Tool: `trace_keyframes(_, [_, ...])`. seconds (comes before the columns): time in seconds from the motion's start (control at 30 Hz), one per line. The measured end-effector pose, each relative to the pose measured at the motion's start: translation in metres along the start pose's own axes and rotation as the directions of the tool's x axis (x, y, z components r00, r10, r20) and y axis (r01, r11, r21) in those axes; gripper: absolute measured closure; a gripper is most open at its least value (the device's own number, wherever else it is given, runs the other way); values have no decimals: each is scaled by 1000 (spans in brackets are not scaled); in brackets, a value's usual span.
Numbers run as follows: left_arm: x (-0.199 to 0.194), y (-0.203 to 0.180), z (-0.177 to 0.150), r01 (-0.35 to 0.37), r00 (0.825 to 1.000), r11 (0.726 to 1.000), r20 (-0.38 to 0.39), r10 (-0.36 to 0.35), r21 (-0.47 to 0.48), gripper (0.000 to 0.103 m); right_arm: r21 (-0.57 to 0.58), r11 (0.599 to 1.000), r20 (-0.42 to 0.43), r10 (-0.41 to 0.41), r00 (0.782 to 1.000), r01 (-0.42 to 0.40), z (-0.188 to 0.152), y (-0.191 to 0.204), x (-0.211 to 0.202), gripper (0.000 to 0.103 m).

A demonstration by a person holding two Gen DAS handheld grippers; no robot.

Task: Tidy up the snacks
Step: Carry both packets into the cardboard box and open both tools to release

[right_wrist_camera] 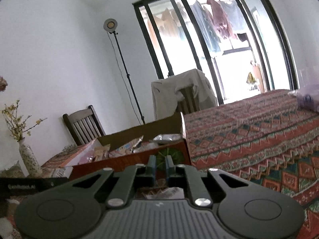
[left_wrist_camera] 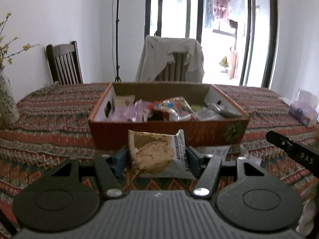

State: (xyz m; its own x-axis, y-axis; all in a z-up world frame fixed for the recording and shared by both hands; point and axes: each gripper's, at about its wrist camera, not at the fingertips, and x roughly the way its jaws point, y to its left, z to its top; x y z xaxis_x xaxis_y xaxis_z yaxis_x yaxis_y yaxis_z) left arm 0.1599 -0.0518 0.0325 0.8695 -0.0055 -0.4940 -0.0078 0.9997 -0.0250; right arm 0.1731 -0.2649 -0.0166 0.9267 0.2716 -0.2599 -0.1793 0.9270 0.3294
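Observation:
A tan and white snack packet (left_wrist_camera: pixel 153 149) stands upright between the blue pads of my left gripper (left_wrist_camera: pixel 157 157), which is shut on it, lifted off the patterned tablecloth (left_wrist_camera: pixel 49 119). Just beyond it sits an open red-brown cardboard box (left_wrist_camera: pixel 199 134) holding several wrapped snacks (left_wrist_camera: pixel 171 107). In the right wrist view my right gripper (right_wrist_camera: pixel 160 165) is shut with nothing between its fingers, close to the box's near right corner (right_wrist_camera: pixel 129 163). Part of the right gripper's black body (left_wrist_camera: pixel 295 153) shows at the left wrist view's right edge.
A floral vase (left_wrist_camera: pixel 7 103) with twigs stands at the table's left edge. A purple tissue pack (left_wrist_camera: pixel 303 109) lies at the far right. A white wrapper (left_wrist_camera: pixel 217 151) lies before the box. Two chairs (left_wrist_camera: pixel 65 63), one draped with cloth (left_wrist_camera: pixel 169 59), and a light stand (right_wrist_camera: pixel 127 75) stand behind.

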Motion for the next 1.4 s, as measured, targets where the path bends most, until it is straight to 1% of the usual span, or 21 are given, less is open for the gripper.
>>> trace_keyframes(0.33, [-1, 7, 18, 15, 998, 1000, 57, -14, -19, 40, -36, 999, 56, 17, 998, -15, 24, 12, -6, 94])
trace_keyframes(0.4, [-1, 8, 19, 18, 998, 1000, 62, -16, -25, 40, -52, 999, 49, 13, 999, -10, 30, 14, -4, 90])
trace_keyframes(0.43, [0, 9, 18, 20, 998, 999, 62, -18, -27, 40, -64, 998, 18, 4, 1000, -2, 31, 14, -1, 84])
trace_keyframes(0.47, [0, 10, 17, 21, 998, 999, 59, -20, -28, 40, -73, 997, -14, -11, 1000, 10, 31, 14, 4, 63])
trace_keyframes(0.5, [2, 12, 15, 21, 998, 999, 51, -20, -33, 40, -82, 996, -54, -20, 998, 16, 29, 12, 9, 47])
trace_keyframes(0.53, [3, 14, 13, 21, 999, 999, 43, -20, -37, 40, -104, 994, -115, -34, 993, 22, 25, 10, 16, 19])
trace_keyframes(0.57, [5, 15, 10, 20, 999, 999, 36, -18, -42, 40, -132, 991, -164, -53, 985, 32, 21, 10, 23, 9])
trace_keyframes(0.6, [6, 17, 8, 16, 999, 999, 28, -15, -46, 40, -168, 985, -210, -81, 974, 46, 16, 9, 31, 11])
trace_keyframes(0.67, [9, 21, 5, 12, 1000, 998, 16, -11, -55, 40, -225, 972, -292, -138, 946, 72, 6, 9, 46, 11])
trace_keyframes(0.73, [10, 24, 2, 10, 1000, 998, 7, -10, -64, 40, -229, 972, -352, -137, 926, 57, -1, 9, 59, 11])
trace_keyframes(0.83, [9, 27, 1, 9, 1000, 998, 6, -9, -68, 40, -253, 966, -401, -145, 905, 43, -7, 10, 76, 11])
trace_keyframes(0.87, [9, 28, 1, 8, 1000, 998, 7, -7, -68, 40, -266, 963, -413, -153, 898, 42, -9, 12, 81, 7])
trace_keyframes(0.93, [6, 31, 1, 4, 1000, 998, 12, -3, -71, 40, -298, 954, -417, -165, 894, 37, -12, 13, 87, 5])
trace_keyframes(1.0, [5, 33, 0, -1, 1000, 997, 15, 3, -80, 40, -300, 954, -419, -157, 895, 27, -12, 15, 88, 10])
trace_keyframes(1.07, [4, 36, 0, -3, 1000, 996, 17, 5, -90, 40, -304, 953, -408, -136, 903, 6, -11, 17, 85, 33])
trace_keyframes(1.1, [3, 36, 0, -4, 1000, 996, 18, 5, -92, 40, -306, 952, -404, -130, 906, 0, -13, 18, 83, 38])
trace_keyframes(1.13, [2, 36, 0, -3, 1000, 996, 17, 5, -93, 40, -306, 952, -400, -125, 908, -4, -13, 18, 82, 51])
trace_keyframes(1.17, [1, 37, -1, -1, 1000, 996, 18, 3, -92, 40, -306, 952, -397, -120, 910, -8, -13, 19, 80, 74])
trace_keyframes(1.2, [1, 37, -1, 0, 1000, 996, 20, 2, -91, 40, -303, 953, -395, -112, 912, -14, -12, 19, 78, 86])
trace_keyframes(1.23, [0, 37, -1, 1, 1000, 996, 21, 1, -90, 40, -295, 955, -396, -107, 912, -17, -12, 19, 76, 95])
trace_keyframes(1.4, [-5, 37, -1, 2, 999, 996, 32, 0, -89, 40, -289, 957, -377, -116, 919, 3, -12, 15, 68, 95])
